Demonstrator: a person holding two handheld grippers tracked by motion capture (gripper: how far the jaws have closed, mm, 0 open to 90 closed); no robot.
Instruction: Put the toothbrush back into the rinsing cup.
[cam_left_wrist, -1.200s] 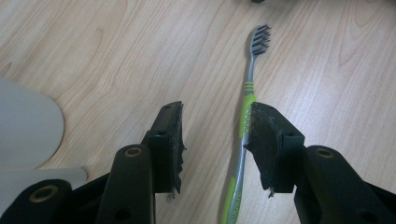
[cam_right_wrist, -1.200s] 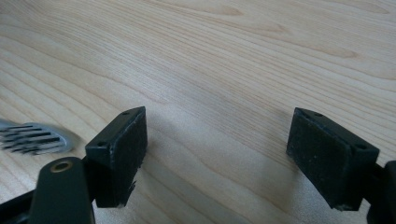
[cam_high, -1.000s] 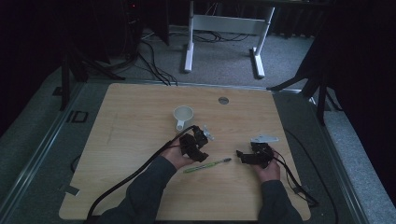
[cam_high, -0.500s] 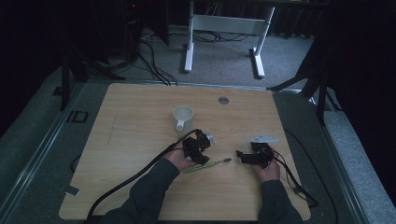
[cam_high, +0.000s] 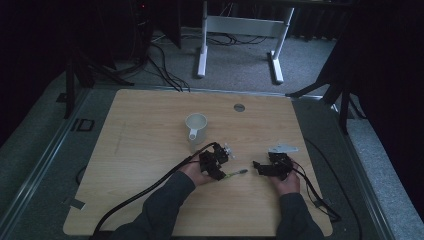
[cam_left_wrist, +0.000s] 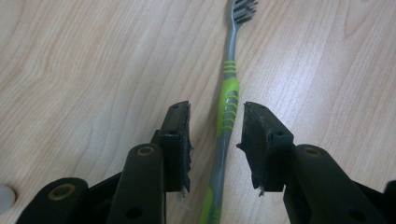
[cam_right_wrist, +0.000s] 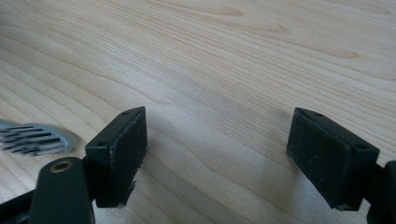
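Observation:
A green and grey toothbrush (cam_left_wrist: 227, 103) lies flat on the wooden table (cam_high: 150, 150), its bristled head (cam_left_wrist: 244, 10) pointing away from my left gripper. My left gripper (cam_left_wrist: 215, 125) straddles the handle, with a small gap between each pad and the handle; its jaws have just been closing around the toothbrush. From above, the left gripper (cam_high: 216, 162) sits over the toothbrush (cam_high: 236, 173), whose head points right. My right gripper (cam_right_wrist: 217, 140) stands open over bare wood, and the brush head (cam_right_wrist: 35, 138) shows at its left. It rests low on the table (cam_high: 272, 167), right of the toothbrush.
A white mug (cam_high: 196, 129) stands just behind the left gripper. A small round grommet (cam_high: 239, 107) is set in the table near its far edge. Black cables trail from both grippers toward the near edge. A white frame (cam_high: 240, 35) stands on the floor beyond.
My left gripper has sunk onto the toothbrush's handle, covering most of it in the high view. The right gripper has stayed where it was.

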